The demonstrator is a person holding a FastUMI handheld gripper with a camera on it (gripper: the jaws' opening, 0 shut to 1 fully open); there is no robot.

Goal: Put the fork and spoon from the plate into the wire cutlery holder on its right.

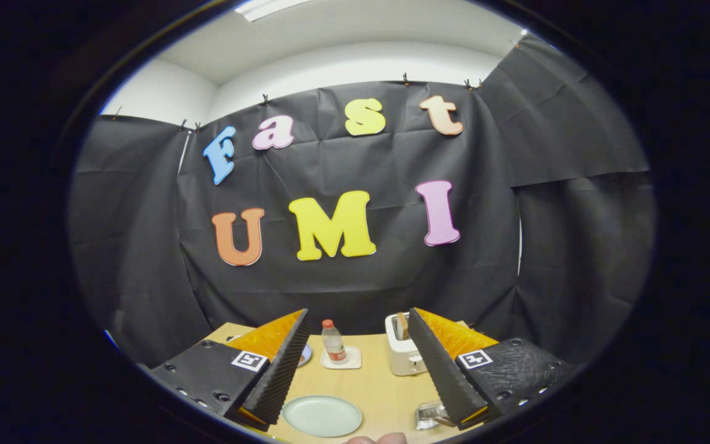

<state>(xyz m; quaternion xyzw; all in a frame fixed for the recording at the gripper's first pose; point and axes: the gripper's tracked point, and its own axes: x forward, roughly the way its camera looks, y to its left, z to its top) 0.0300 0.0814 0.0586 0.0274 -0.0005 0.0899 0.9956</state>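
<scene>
Fingers wide open, nothing held, plate looks bare

Gripper (pixel 355 370) sits high over the near edge of the tabletop (pixel 386 382), and your fingers (pixel 281 370) are spread well apart with nothing between them. They frame the scene rather than address anything, so you're probably at a rest or reset pose.

Plate (pixel 322 415) lies at lower centre of the frame, between the fingers and just ahead of them. Its face looks bare; I can't make out a fork or spoon on it.

Wire cutlery holder (pixel 430 414) is at lower right, right of the plate and half hidden behind the right finger. Shiny metal shows there, but whether cutlery is inside is too blurred to tell. If so, the task is likely done or near done.

Farther back, mid frame: a small bottle (pixel 333 341) stands on a coaster (pixel 341 359), and a white toaster (pixel 403 354) with a slice in its slot is to its right. Both are well clear of the plate-to-holder path, so they shouldn't get in your way.

A fingertip of your other hand (pixel 375 439) pokes in at the bottom edge, near the plate.
</scene>
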